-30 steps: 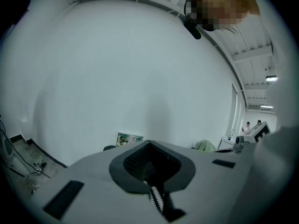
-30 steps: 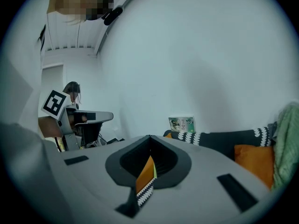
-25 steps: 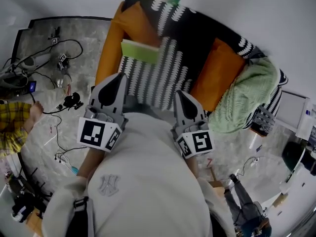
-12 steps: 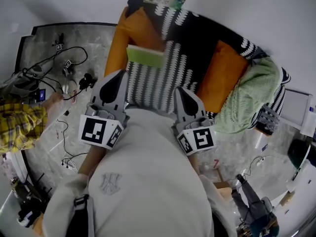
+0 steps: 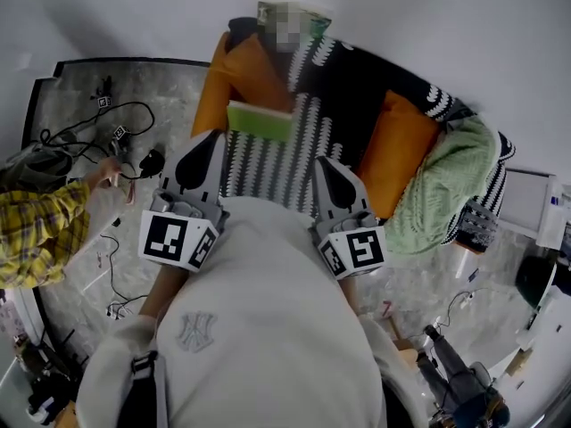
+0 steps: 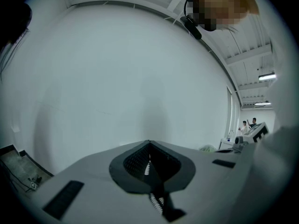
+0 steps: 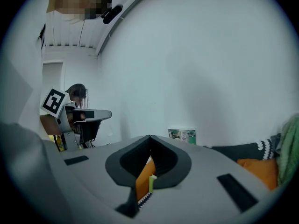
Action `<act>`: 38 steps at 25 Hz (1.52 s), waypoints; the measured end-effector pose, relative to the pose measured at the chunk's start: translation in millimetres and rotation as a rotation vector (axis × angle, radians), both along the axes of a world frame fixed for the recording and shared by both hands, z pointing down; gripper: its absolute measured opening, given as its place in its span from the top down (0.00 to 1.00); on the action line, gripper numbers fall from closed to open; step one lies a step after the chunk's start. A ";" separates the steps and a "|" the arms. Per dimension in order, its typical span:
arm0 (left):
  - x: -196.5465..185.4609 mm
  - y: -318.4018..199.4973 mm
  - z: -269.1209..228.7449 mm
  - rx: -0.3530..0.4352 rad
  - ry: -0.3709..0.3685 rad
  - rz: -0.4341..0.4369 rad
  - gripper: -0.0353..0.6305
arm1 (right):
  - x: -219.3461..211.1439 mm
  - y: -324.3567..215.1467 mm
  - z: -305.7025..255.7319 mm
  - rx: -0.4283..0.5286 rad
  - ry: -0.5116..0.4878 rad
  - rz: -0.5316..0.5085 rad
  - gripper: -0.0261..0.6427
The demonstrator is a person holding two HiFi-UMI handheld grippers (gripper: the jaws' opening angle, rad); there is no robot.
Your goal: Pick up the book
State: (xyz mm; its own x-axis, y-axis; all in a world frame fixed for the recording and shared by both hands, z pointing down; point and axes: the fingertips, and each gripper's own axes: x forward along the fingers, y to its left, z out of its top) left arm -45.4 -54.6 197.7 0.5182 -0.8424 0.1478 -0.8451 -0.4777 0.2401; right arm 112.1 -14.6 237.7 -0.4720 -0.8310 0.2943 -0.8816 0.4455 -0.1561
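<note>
Lighting bright, even, diffuse. Ceiling strip lights point(image 6: 265, 76) glow right of the white wall point(image 6: 117, 78); a faint soft shadow lies low on that wall. Heavy fisheye bending, black vignette at corners. Below that wall, the left gripper point(image 6: 149, 146) is blurred.

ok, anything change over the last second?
Both grippers edged toward the sofa: the green book now sits closer to the left gripper and right gripper. A bystander's plaid sleeve reached further toward the floor cables. Nothing gripped; both shut, book untouched on the sofa.
</note>
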 end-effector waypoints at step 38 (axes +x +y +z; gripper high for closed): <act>7.7 -47.0 23.2 -0.038 -0.008 0.034 0.93 | 15.3 -81.5 55.2 -0.021 0.046 -0.132 0.74</act>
State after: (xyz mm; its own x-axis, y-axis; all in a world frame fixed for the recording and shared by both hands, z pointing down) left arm -37.8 -101.6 220.9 0.5454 -0.8179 0.1831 -0.8302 -0.4972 0.2520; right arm 127.4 -96.1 292.9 -0.5626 -0.7560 0.3346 -0.8219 0.5552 -0.1277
